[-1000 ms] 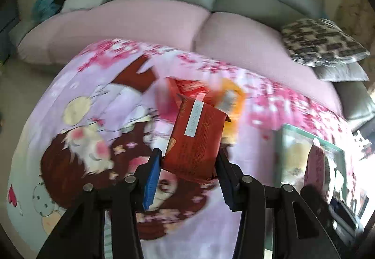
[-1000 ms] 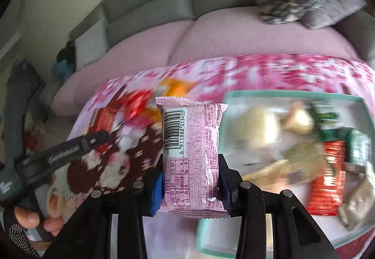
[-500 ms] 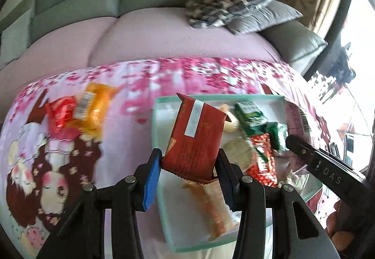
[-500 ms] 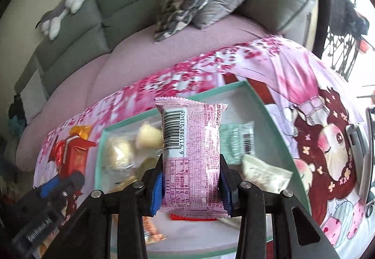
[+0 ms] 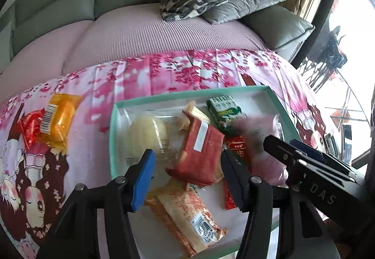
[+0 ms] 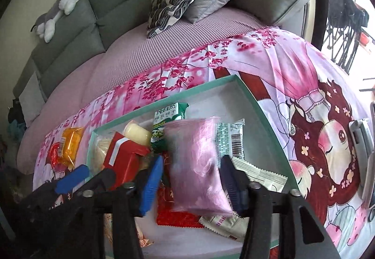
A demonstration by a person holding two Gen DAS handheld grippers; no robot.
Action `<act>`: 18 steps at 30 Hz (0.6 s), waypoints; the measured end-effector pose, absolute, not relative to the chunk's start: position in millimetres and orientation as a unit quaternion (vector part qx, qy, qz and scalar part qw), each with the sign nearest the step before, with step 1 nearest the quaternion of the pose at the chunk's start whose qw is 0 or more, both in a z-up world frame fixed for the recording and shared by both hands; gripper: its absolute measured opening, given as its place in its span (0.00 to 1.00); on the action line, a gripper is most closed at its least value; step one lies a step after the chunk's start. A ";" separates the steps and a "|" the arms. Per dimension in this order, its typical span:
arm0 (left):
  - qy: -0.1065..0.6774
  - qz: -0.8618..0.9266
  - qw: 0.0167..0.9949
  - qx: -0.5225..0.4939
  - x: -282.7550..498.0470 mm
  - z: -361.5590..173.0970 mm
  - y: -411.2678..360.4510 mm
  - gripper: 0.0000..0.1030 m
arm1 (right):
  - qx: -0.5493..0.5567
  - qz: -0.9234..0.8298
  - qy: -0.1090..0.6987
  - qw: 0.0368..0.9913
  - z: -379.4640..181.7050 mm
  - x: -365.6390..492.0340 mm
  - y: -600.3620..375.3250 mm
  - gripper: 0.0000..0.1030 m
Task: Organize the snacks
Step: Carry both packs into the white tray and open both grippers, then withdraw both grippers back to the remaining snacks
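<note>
You are over the teal-rimmed tray (image 5: 112, 137), which sits on the pink cartoon cloth (image 5: 164, 76) in front of the sofa (image 5: 131, 29); this is the drop-off step, both hands releasing snacks into the tray at once. Your left gripper (image 5: 187, 179) has just been opening; its jaws stand partly apart and the red packet (image 5: 199, 153) lies loose between them on the pile, neither pad pressing it as far as the left view shows. Your right gripper (image 6: 192, 186) has just been opening too; the pink packet (image 6: 196, 167) is blurred, apparently slipping free between the spread jaws onto the red and white wrappers beneath. Most snacks are already in the tray; an orange packet (image 5: 59, 118) and a small red packet (image 5: 29, 127) lie on the cloth just left of it. Your next move, I judge, is to lift both grippers clear without dragging the wrappers, then reach left for those two.
</note>
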State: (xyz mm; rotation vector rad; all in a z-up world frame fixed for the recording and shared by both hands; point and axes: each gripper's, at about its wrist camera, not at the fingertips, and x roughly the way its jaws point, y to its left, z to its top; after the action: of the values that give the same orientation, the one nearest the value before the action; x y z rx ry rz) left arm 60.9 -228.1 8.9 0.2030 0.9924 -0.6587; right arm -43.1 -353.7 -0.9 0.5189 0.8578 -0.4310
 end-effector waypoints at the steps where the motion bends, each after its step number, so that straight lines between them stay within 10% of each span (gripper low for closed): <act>1: 0.468 -0.307 0.824 0.089 63.2 12.0 -223.5 0.59 | 0.244 -0.204 0.408 0.856 0.4 -43.0 -352.5 0.67; 7: 0.456 -0.254 0.850 0.068 77.8 31.6 -178.7 0.82 | 0.232 -0.191 0.402 0.865 9.3 -40.5 -343.2 0.79; 18: 0.467 -0.019 0.884 -0.010 149.2 26.1 -21.1 0.88 | 0.189 -0.121 0.390 0.893 18.8 -6.9 -285.1 1.00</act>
State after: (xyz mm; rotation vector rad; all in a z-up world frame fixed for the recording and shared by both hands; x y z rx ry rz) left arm 149.2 -21.1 26.1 -0.0218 0.9723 -0.0396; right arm -6.9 -285.1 18.8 0.3924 0.8081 -0.2507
